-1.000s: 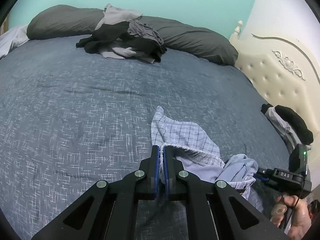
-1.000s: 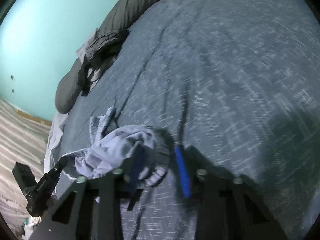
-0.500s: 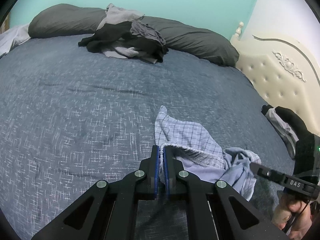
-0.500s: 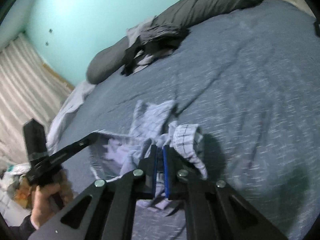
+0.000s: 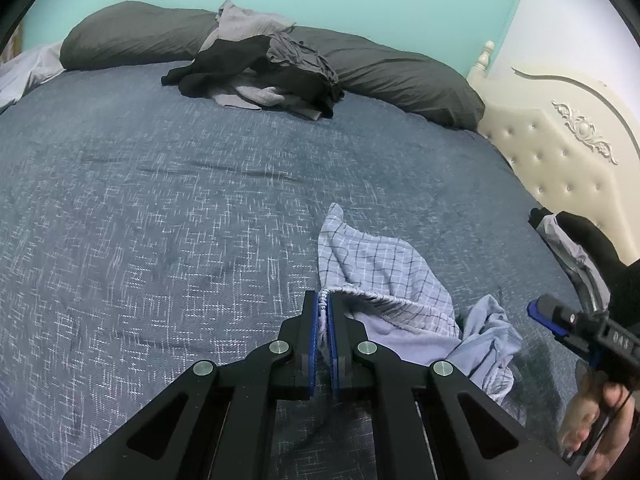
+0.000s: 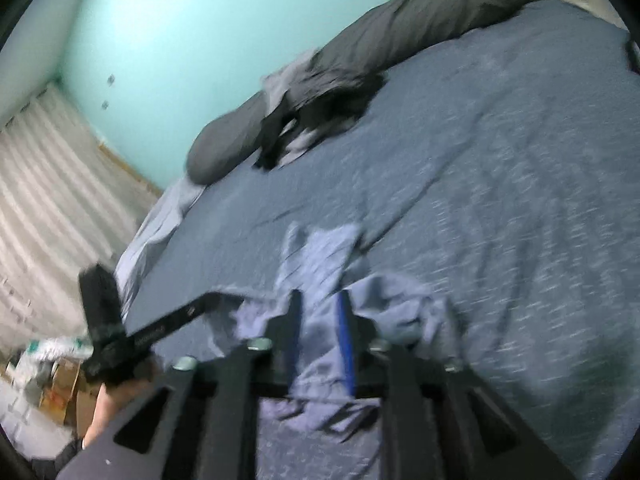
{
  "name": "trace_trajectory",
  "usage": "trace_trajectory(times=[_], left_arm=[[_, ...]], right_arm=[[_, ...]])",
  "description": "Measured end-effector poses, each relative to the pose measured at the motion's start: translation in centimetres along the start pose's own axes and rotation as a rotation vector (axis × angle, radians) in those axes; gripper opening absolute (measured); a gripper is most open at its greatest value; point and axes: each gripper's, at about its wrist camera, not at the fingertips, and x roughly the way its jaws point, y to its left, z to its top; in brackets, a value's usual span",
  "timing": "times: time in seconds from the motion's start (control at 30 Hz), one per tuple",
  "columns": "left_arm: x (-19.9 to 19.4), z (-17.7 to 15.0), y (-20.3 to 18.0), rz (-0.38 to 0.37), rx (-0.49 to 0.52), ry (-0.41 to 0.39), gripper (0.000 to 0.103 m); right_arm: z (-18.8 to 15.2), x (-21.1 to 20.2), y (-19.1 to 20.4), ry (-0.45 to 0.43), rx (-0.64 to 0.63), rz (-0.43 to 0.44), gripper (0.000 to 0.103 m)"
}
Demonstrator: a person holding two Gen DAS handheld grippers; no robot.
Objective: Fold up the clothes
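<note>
A: Left gripper [image 5: 323, 300]?
B: Level over the bed [image 5: 160, 208], fingers pinched on the checked shorts' [image 5: 376, 268] waistband (unchanged).
A: Right gripper [image 6: 319, 300]?
B: Fingers parted over the shorts; half a second ago they were closed.

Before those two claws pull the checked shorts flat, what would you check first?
1. Left gripper clamped on the checked shorts waistband: ok.
2. Right gripper gripping cloth: not ok, fingers apart.
3. Which edge lies between the right fingers: cannot tell, picture blurred.
4. Shorts spread flat: not ok, bunched.
5. Bare blue bedspread beside them for laying out: ok.
6. Dark clothes pile apart from the shorts: ok.
</note>
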Motion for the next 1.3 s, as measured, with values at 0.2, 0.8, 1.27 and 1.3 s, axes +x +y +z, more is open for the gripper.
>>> trace_trajectory(times=[0.2, 0.8, 1.27, 1.3], left_arm=[[0.1, 0.0, 0.0, 0.001, -0.001, 0.002, 0.005], [0.1, -0.2, -0.2, 0.000, 0.007, 0.006, 0.005], [-1.5, 0.4, 0.0, 0.001, 0.000, -0.051, 0.005], [-1.7, 0.4, 0.1, 0.002, -0.005, -0.055, 0.005]], right_arm=[[-0.1, -0.8, -4.9, 0.012, 0.220, -0.123, 0.030], [-2.2, 2.3, -7.3, 0.117, 0.360, -0.052, 0.028], [1.4, -1.8, -1.6, -0.017, 0.056, -0.064, 0.003], [1.4, -2.1, -1.4, -0.025, 0.043, -0.074, 0.003]])
